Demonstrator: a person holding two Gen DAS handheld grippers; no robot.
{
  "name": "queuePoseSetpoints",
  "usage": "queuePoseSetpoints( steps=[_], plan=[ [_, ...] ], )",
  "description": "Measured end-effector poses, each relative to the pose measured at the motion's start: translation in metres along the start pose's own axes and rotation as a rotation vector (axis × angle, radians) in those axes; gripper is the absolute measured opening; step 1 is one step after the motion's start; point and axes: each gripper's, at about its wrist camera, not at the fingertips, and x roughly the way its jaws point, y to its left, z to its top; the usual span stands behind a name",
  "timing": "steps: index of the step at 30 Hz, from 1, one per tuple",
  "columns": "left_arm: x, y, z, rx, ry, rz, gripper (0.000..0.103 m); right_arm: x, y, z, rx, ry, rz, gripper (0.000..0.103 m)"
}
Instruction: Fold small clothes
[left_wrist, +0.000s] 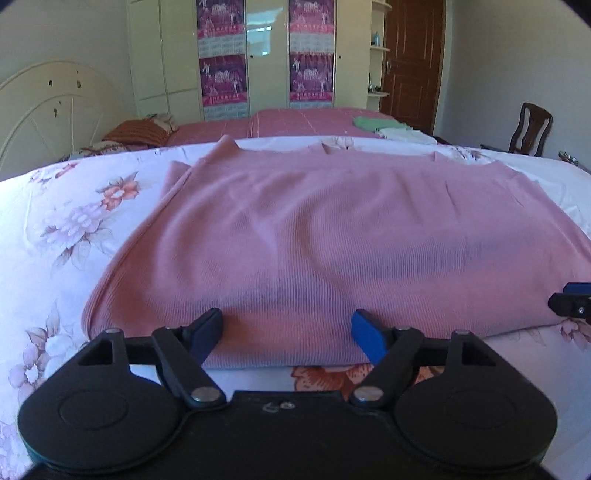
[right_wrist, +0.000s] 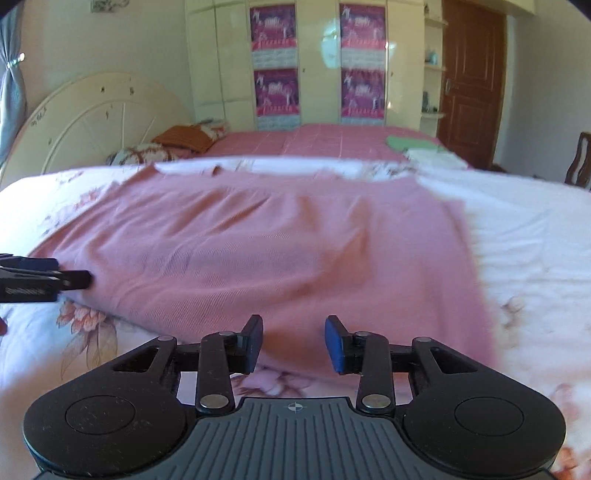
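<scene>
Pink ribbed garment (left_wrist: 332, 236) lies folded, lightly wrinkled, on floral bedsheet (left_wrist: 74, 221).

The pink garment (left_wrist: 332, 236) is matt, finely ribbed knit cloth on a smooth floral cotton-like bedsheet (left_wrist: 74, 221); each claw's (left_wrist: 288, 338) body is matt black plastic.

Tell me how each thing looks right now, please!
Pink top: spread flat on the flowery sheet, near edge folded.
Left tongs: open, at the top's near edge, holding nothing.
Right tongs: open, at the near edge, holding nothing.
Green and white clothes: folded, on the far bed.
Brown door: shut.
</scene>
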Motion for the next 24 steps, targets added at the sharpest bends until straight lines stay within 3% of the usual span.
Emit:
queuePoseSetpoints(
  steps=[5, 9, 12, 15, 18, 24],
  plan=[
    [-0.003, 0.006, -0.002, 0.011, 0.009, -0.011, 0.079, 0.004, 0.0, 0.001, 0.034, 0.013, -0.013, 0.036],
    [-0.004, 0.007, -0.002, 0.016, 0.009, -0.016, 0.08, -0.009, -0.006, 0.006, 0.054, -0.061, -0.057, 0.036],
    [-0.003, 0.006, 0.0, 0.021, 0.016, -0.016, 0.08, 0.004, -0.019, 0.003, 0.099, 0.013, -0.105, 0.036],
    [-0.002, 0.008, 0.0, 0.028, 0.009, -0.023, 0.083, 0.004, -0.025, -0.001, 0.093, 0.004, -0.092, 0.036],
    [-0.002, 0.01, -0.004, 0.028, -0.014, -0.031, 0.086, -0.009, -0.029, -0.002, 0.121, -0.065, -0.104, 0.036],
    [-0.003, 0.011, -0.006, 0.012, -0.025, -0.033, 0.086, 0.0, -0.031, -0.009, 0.068, -0.02, -0.137, 0.036]
  ],
)
